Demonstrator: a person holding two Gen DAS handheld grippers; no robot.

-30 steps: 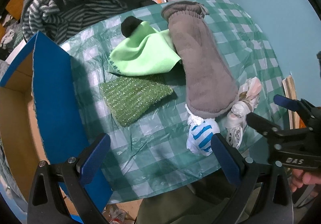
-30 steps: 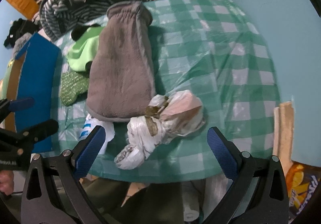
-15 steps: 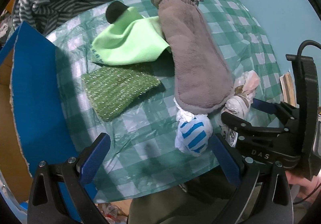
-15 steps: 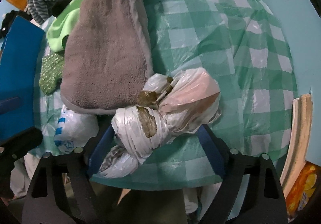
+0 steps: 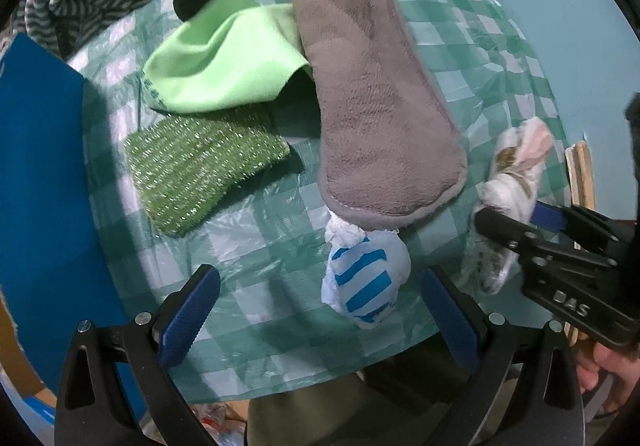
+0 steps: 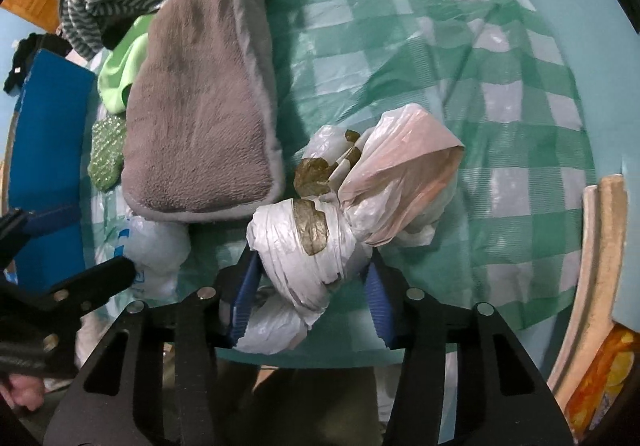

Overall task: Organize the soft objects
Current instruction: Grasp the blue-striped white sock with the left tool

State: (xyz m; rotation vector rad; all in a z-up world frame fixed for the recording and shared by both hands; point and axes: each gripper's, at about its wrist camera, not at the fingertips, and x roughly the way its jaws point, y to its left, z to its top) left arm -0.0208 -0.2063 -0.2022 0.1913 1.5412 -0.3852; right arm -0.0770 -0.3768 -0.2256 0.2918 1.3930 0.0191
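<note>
Right tool apparently gripping knotted plastic bags.

A round table was covered by a green-and-white checked plastic cloth. On it were laid a grey plush mitt, a lime cloth, a glittery green scrubber, a blue-striped bag bundle (knotted) and a white-and-pink bag bundle.
</note>
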